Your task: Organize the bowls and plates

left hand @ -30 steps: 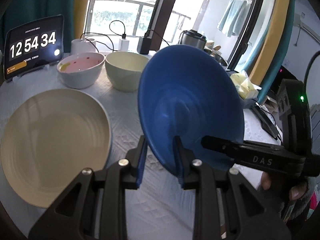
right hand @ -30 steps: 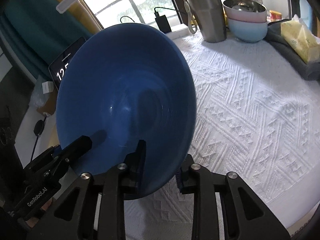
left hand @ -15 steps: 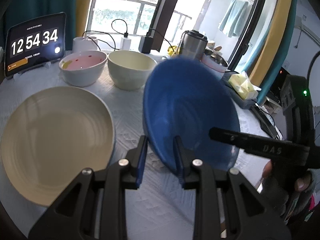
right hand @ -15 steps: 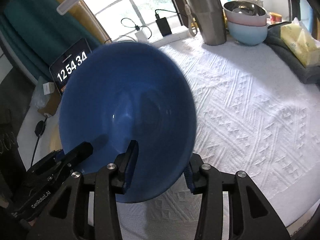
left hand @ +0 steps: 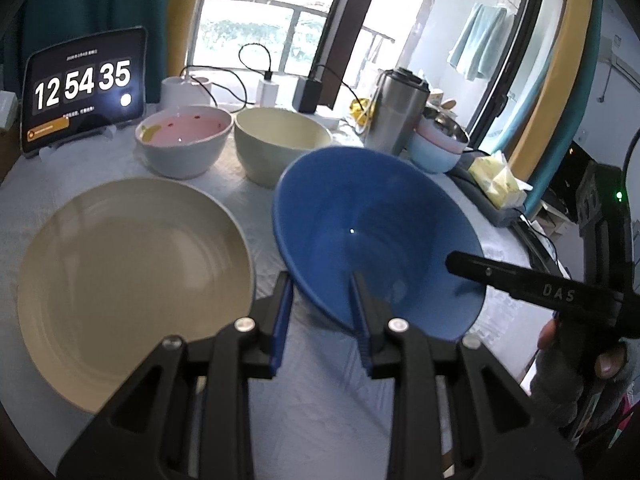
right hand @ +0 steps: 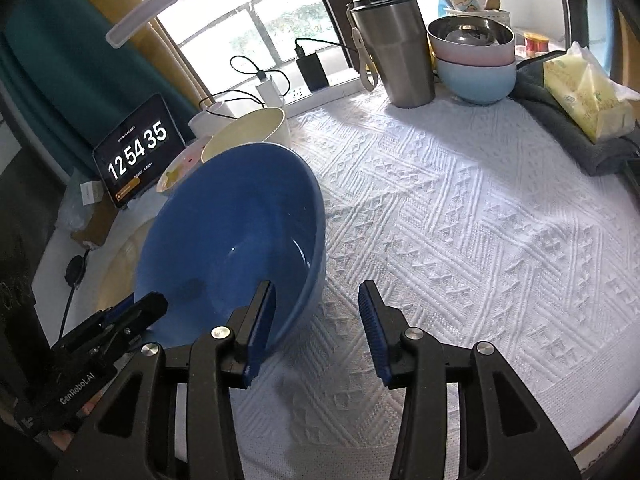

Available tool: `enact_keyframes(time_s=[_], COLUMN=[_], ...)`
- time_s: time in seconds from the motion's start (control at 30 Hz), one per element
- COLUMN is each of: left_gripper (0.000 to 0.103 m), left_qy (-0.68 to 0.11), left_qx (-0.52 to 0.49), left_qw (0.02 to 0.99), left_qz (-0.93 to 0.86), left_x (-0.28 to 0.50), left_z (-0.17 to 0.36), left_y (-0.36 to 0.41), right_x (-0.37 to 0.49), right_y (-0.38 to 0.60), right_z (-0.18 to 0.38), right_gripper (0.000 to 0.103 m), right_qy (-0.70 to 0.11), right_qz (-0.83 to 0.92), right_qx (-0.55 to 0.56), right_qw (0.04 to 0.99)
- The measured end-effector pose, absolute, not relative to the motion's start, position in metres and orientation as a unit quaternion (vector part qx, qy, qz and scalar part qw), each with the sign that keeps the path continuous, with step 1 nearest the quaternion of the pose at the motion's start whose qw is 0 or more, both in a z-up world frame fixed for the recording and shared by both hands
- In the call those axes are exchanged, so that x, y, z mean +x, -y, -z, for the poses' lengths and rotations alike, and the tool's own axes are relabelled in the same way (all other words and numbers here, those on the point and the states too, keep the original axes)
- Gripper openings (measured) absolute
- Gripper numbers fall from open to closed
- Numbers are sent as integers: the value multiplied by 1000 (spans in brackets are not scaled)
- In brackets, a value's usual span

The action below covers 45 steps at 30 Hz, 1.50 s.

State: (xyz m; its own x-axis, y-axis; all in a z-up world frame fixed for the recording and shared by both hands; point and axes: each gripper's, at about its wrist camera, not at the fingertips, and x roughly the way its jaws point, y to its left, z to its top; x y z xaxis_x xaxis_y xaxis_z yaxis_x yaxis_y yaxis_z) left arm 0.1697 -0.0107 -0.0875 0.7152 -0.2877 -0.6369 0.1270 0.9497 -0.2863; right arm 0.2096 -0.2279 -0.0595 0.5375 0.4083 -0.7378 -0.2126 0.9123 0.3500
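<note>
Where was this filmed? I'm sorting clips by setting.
Probably a home dining corner: a table under a white textured tablecloth, a steel travel tumbler and a yellow tissue pack beside balcony windows.

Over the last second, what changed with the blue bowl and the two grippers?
The blue bowl tipped down from steeply raised toward the tablecloth. The right gripper has just been opening and let go; its jaws now straddle the rim with a gap. The left gripper stays clamped on the rim. The plate and the two bowls behind it did not move.
</note>
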Motion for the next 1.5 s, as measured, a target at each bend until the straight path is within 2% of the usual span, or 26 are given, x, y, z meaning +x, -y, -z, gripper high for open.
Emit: enact_keyframes(time_s=[1.0,1.1,1.2,1.37,1.5], left_gripper=[35,37,44,45,45], left_qy=[-311,-312,-313,-313,-319], left_qx=[-128,-125,-123,-118,-107], left_qw=[939,940,940,941,940], left_qz=[65,62,58,54,49], left_x=[197,204,211,222,234], left_z=[46,45,44,40,39], left_y=[-31,-29,-27,-25,-22], right_x=[249,255,263,274,281], right_y=[210,207,203,197,193], right_z=[14,12,9,2,-5], right_gripper=[46,46,46,46,55], right_qy=[-395,-392,-389,-379,-368], right_qz=[-183,-184,-192,-200,-204], right_qx=[50,45,45,32,18], right_qw=[899,900,900,903,907])
